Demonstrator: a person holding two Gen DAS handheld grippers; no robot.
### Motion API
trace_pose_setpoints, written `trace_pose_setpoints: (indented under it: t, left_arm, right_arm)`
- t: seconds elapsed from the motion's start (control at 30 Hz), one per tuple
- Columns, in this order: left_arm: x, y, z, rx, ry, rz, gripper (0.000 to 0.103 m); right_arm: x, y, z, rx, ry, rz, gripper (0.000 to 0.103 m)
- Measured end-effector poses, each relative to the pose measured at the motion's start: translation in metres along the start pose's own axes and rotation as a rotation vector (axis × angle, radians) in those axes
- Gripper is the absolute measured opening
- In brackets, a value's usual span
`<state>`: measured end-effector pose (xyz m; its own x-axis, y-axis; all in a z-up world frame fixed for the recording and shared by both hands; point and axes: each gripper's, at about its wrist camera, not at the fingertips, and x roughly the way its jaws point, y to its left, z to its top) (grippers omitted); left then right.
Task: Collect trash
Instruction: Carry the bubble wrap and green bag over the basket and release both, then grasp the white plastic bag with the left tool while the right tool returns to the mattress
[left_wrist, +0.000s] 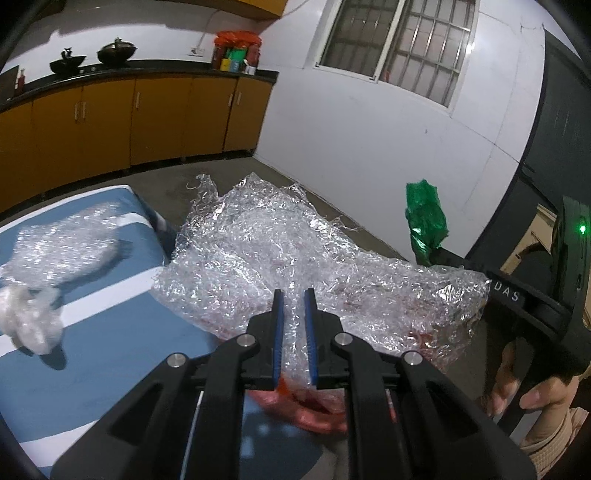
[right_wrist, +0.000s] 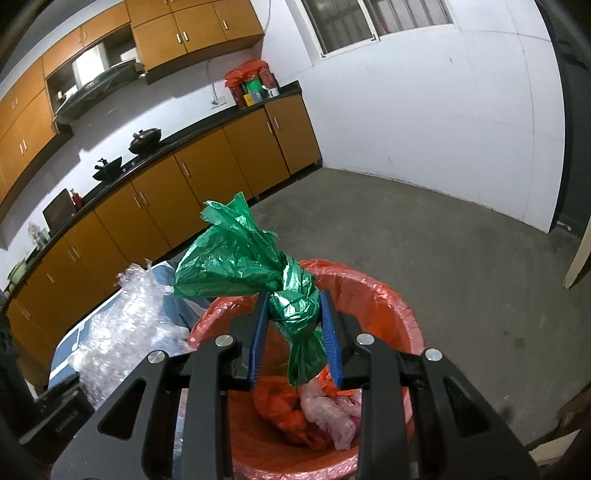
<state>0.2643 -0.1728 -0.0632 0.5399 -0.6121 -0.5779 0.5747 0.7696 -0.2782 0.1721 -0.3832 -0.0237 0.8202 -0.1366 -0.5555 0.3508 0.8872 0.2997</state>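
My left gripper (left_wrist: 294, 295) is shut on a big sheet of clear bubble wrap (left_wrist: 295, 243) and holds it over the bin's red liner (left_wrist: 314, 413). My right gripper (right_wrist: 293, 299) is shut on a knotted green plastic bag (right_wrist: 251, 266) and holds it right above the bin lined with a red bag (right_wrist: 373, 291), which holds red and pale plastic scraps (right_wrist: 325, 410). The green bag also shows in the left wrist view (left_wrist: 424, 218) at the right. The bubble wrap shows left of the bin in the right wrist view (right_wrist: 129, 325).
A blue and white striped table (left_wrist: 110, 306) stands left of the bin with another bubble wrap piece (left_wrist: 62, 243) and a white crumpled wad (left_wrist: 29, 321). Orange cabinets (left_wrist: 129, 118) line the far wall. Grey concrete floor (right_wrist: 461, 251) lies beyond the bin.
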Motion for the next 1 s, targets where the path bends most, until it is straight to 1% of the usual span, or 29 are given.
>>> trace_pose_setpoints:
  t: [0.27, 0.43, 0.53, 0.6, 0.63, 0.8, 0.9, 1.0]
  left_arm:
    - [0.025, -0.010, -0.007, 0.008, 0.045, -0.032, 0.012]
    - [0.035, -0.012, -0.011, 0.016, 0.067, -0.046, 0.015]
    - [0.040, -0.010, -0.013, 0.013, 0.080, -0.048, 0.022]
    - [0.041, -0.009, -0.013, 0.009, 0.085, -0.045, 0.029]
    - [0.041, -0.006, -0.014, 0.007, 0.088, -0.041, 0.030]
    - [0.035, 0.007, -0.020, 0.001, 0.084, 0.005, 0.032]
    - [0.025, 0.019, -0.023, 0.006, 0.066, 0.064, 0.037]
    - [0.013, 0.031, -0.025, -0.001, 0.046, 0.127, 0.038]
  right_arm:
    - [0.005, -0.008, 0.000, 0.015, 0.004, 0.001, 0.029]
    - [0.009, -0.011, 0.001, 0.030, 0.010, 0.013, 0.031]
    - [0.012, -0.011, -0.001, 0.029, 0.016, 0.024, 0.041]
    - [0.012, -0.011, -0.003, 0.026, 0.016, 0.025, 0.052]
    - [0.011, -0.010, -0.003, 0.025, 0.013, 0.022, 0.053]
    - [0.009, -0.012, -0.005, 0.009, 0.011, 0.000, 0.053]
    - [0.007, -0.009, -0.006, -0.022, 0.004, -0.023, 0.053]
    - [0.007, -0.005, -0.008, -0.050, 0.003, -0.033, 0.053]
